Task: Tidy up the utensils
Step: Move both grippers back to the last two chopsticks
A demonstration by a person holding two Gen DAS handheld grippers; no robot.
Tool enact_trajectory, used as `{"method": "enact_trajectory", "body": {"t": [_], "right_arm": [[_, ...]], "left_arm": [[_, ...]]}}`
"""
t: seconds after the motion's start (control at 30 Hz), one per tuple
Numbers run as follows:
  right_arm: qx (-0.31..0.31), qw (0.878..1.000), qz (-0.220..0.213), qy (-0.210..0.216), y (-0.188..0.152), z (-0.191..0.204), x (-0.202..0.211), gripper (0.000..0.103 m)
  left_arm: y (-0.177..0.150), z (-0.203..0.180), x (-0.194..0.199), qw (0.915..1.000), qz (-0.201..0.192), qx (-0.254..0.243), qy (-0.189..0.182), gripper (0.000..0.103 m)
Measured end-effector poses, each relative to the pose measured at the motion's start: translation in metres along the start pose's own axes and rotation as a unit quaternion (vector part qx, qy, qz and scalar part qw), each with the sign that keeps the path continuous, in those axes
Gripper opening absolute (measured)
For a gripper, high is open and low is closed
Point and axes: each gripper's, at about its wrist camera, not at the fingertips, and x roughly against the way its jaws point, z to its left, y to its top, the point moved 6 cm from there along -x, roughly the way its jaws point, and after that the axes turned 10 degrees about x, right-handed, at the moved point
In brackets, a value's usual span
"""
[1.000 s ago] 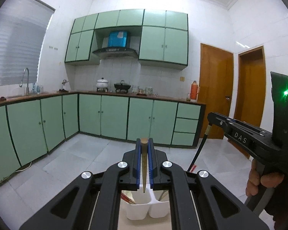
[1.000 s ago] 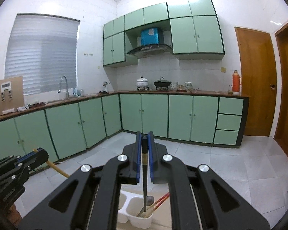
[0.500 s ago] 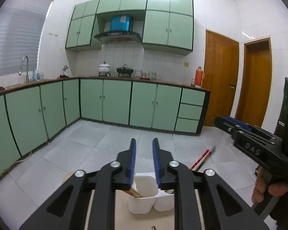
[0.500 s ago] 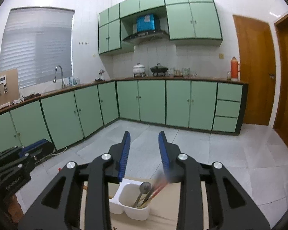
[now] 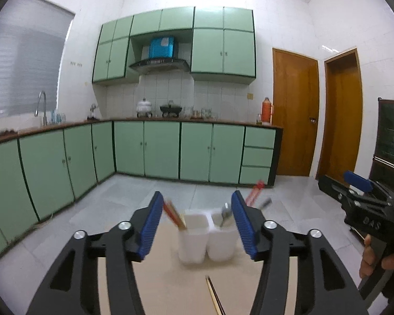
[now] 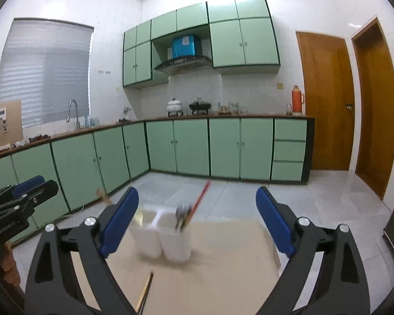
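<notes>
Legible text is scarce. In the left wrist view, the right gripper [image 5: 357, 183] bears raised letters on the side of its black body — "DAS", faint but readable. In the right wrist view, the left gripper [image 6: 29, 183] carries a pale line of small print on its body; it is blurred and possibly begins with "Go", the rest unreadable. A cardboard box [image 6: 4, 126] on the counter shows a white label — its print is too small to read.
</notes>
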Motion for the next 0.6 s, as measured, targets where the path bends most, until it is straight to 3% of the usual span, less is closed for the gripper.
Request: {"method": "enact_trajectory", "body": {"t": [0.1,0.6], "right_arm": [[-0.003,1.0,0.023,0.001,-0.034,0.012,0.014,0.09],[-0.026,0.993,0.114,0.002,-0.166,0.069,0.033,0.09]], "left_arm": [[-0.031,0.007,0.009,0.9997,0.017,0.008,0.013,0.064],[-0.149,0.052,0.024,0.9924,0.103,-0.007,0.068,0.064]]}}
